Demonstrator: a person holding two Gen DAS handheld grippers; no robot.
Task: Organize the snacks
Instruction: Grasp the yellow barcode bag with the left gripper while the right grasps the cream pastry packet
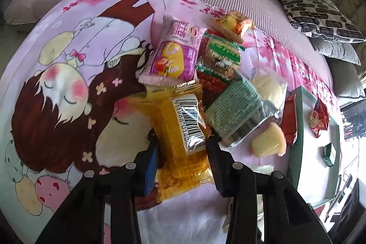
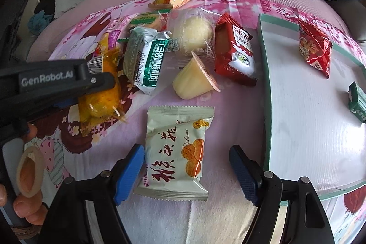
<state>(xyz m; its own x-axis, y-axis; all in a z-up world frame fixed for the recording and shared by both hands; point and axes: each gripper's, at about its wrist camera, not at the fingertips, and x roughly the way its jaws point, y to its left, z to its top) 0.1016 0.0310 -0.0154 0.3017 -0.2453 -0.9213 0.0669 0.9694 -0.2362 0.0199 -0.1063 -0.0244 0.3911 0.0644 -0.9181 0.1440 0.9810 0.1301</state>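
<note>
left tool [image 1: 183, 152]: clamped on yellow crinkly plastic snack packet [image 1: 180, 134]
right tool [image 2: 186, 172]: open, straddling cream biscuit pouch [image 2: 176, 152]; its long axis runs along fingers

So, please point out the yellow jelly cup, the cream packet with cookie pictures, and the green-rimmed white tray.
Yellow jelly cup [image 2: 191, 79], right wrist view, on its side wall.
Cream packet with cookie pictures [image 2: 176, 148], right wrist view, front middle.
Green-rimmed white tray [image 2: 266, 88], right wrist view, left rim.

left gripper [image 1: 183, 166] | jaws pinch yellow snack pack [image 1: 180, 136] | on cartoon cloth [image 1: 57, 74]
</note>
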